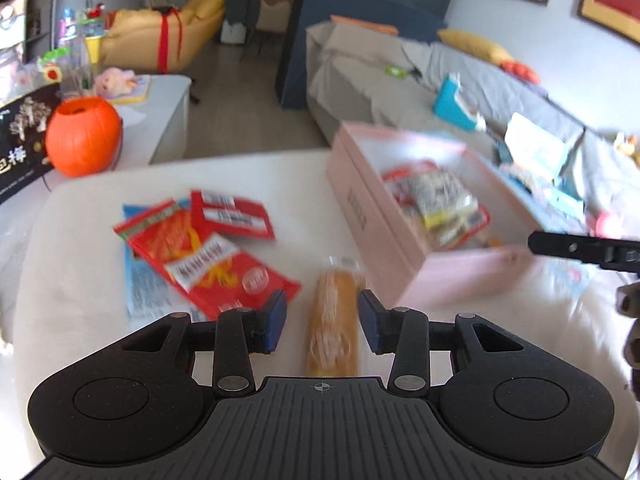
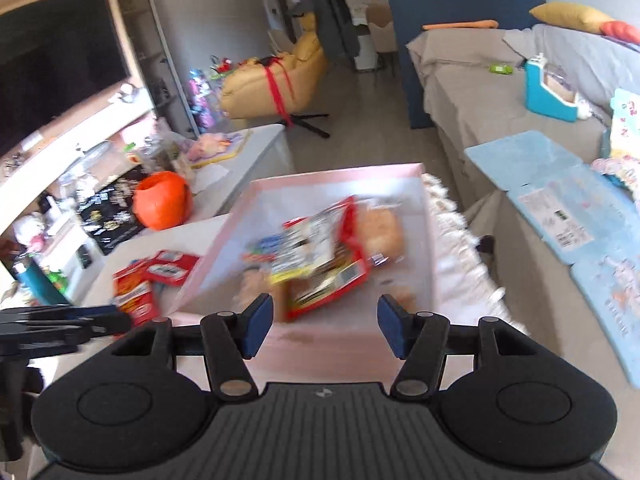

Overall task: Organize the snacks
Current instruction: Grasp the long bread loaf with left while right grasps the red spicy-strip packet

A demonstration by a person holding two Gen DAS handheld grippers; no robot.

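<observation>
- Left wrist view, far left: an orange pumpkin bucket (image 1: 83,136) stands on a side surface beyond the white table (image 1: 80,280).
- Red snack packets (image 1: 208,248) lie heaped on the table, partly over a blue packet (image 1: 138,280).
- Left gripper (image 1: 322,322): jaws spread, with a wrapped golden bread stick (image 1: 332,320) lying on the table between them; the pads look clear of it.
- Pink box (image 1: 372,232) stands open just right of the stick, with mixed snacks inside.
- Right wrist view: right gripper (image 2: 326,326) hangs over the box's near edge, jaws spread and pinching nothing; a round bun (image 2: 382,230) lies in the box.
</observation>
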